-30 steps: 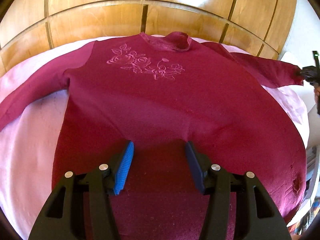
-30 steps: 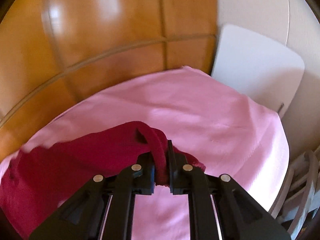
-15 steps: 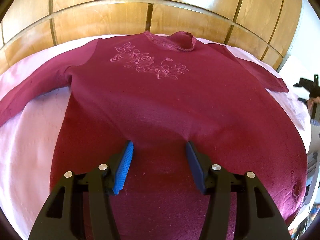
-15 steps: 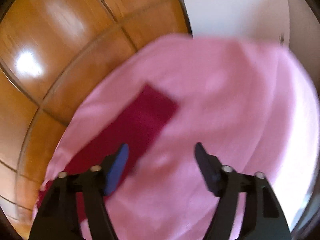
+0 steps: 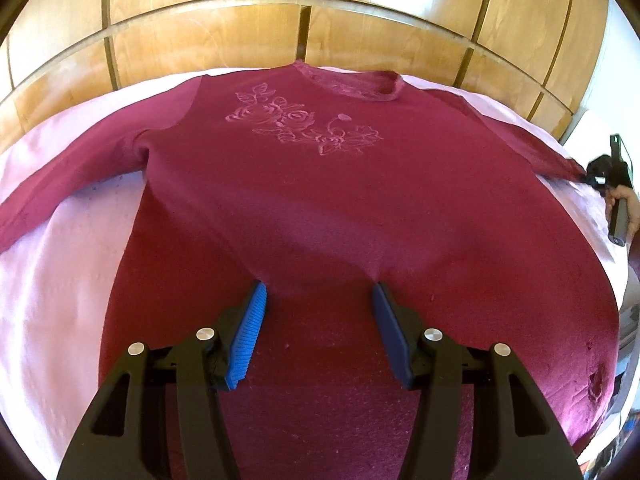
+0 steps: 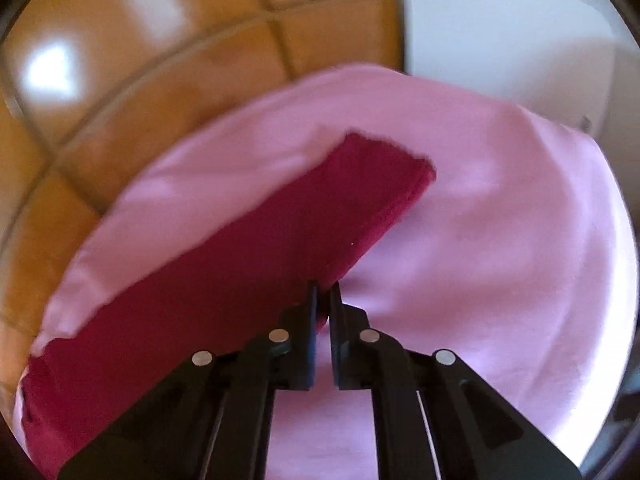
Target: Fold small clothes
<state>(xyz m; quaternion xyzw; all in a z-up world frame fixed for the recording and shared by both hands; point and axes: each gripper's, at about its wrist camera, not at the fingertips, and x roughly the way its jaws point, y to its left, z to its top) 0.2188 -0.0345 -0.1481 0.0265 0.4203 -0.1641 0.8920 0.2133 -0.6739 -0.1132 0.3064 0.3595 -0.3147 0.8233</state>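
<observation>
Right hand-held gripper [image 6: 324,300] clenched on the lower edge of the sleeve [image 6: 224,248], whose long axis runs up-left toward the sweater [image 5: 320,208]; left hand-held gripper [image 5: 318,300] released, over the hem.

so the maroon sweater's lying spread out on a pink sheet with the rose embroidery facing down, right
Not quite: the rose embroidery faces up, in plain sight on the chest in the left wrist view. The maroon sweater does lie spread out on the pink sheet.

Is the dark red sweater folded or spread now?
Spread: the dark red sweater lies flat on the pink sheet, both sleeves stretched outward.
</observation>
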